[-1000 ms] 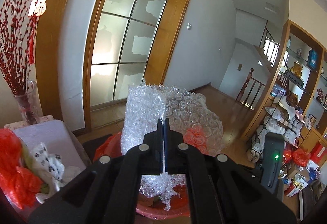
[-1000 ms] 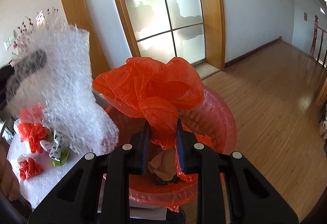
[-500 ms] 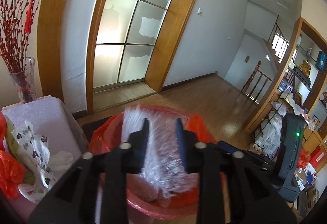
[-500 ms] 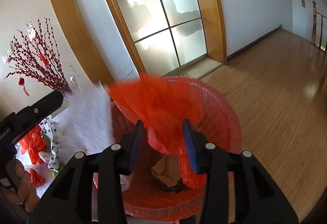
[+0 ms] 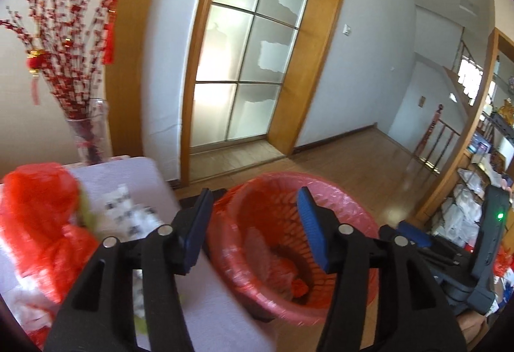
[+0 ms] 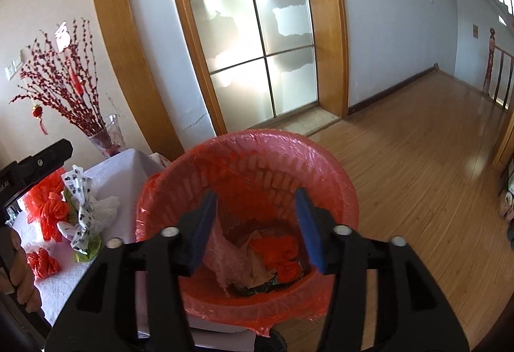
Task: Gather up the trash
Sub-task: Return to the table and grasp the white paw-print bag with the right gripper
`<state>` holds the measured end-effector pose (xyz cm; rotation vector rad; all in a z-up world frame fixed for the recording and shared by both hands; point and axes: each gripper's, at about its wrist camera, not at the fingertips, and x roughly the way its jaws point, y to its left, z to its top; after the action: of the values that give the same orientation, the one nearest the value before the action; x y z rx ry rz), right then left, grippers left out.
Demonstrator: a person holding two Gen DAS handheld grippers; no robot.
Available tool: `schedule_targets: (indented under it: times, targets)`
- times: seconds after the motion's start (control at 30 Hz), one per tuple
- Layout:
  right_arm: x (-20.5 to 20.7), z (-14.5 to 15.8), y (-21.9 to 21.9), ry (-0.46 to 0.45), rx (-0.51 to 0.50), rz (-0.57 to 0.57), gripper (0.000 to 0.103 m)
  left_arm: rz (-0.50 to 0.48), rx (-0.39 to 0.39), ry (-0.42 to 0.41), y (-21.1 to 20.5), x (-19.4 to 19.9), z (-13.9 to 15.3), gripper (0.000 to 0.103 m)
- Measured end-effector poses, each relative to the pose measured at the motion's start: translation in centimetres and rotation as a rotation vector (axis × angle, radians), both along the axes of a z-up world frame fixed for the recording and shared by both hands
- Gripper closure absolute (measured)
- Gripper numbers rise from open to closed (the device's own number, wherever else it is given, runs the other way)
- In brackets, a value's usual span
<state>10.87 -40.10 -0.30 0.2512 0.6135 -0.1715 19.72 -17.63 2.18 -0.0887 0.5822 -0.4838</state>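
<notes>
The right gripper (image 6: 255, 225) hung over the red-lined bin (image 6: 321, 156) with its jaws opening and nothing between the blue pads; the view through the gap fell straight onto the bin's contents. The left gripper (image 5: 253, 228) was likewise opening and empty, aimed at the near rim of the bin (image 5: 350, 197) where it stood beside the table (image 5: 135, 172).

Inside the bin lay a crumpled red plastic bag (image 6: 281, 254), a clear sheet of bubble wrap (image 6: 225, 258) slumped against the near wall, and some brownish paper between them. More trash waited on the white-covered table: a large red bag (image 5: 38, 217), a spotted wrapper (image 6: 80, 207), white tissue (image 6: 107, 204) and a small red scrap (image 6: 41, 263).

The risks looked modest but real. The bubble wrap was springy and light, and it seemed likely to creep back up the liner or catch on a pad if a gripper dipped too low, dragging it out again. The thin liner could snag on a finger and pull off the rim. On the table, the pile sat close to the glass vase (image 6: 107, 136) of red branches, so a wide swing toward the far pieces might clip it. The left view was blurred, so the exact lie of the table trash there could not be told.
</notes>
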Motion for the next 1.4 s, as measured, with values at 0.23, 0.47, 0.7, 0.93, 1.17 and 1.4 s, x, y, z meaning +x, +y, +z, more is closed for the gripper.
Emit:
schedule_targets:
  times: [0.23,0.47,0.7,0.93,1.17,1.4]
  targets:
    - [-0.4,1.2,4.0,-0.045,-0.026,0.07,0.041,0.09,0.038,-0.046,4.9,-3.0,1.0,0.042]
    - [-0.3,1.2,8.3,-0.055,-0.031,0.161,0.041,0.204,0.085,-0.116,11.4,-6.1,2.3,0.04]
    - [0.2,0.3,13.8,-0.026,-0.018,0.295,0.046,0.365,0.154,-0.13,18.8,-8.3,1.7,0.035]
    - [2.2,-1.4,19.2,0.023,-0.027,0.381,0.055,0.486,0.16,-0.066,24.9,-9.7,-0.4,0.035]
    - [5.3,-3.1,21.1,0.07,0.013,0.381,0.06,0.521,0.147,-0.025,27.3,-10.8,-1.7,0.035]
    - [7.6,-3.9,21.2,0.098,0.024,0.364,0.064,0.503,0.14,-0.016,28.0,-10.8,-2.5,0.035]
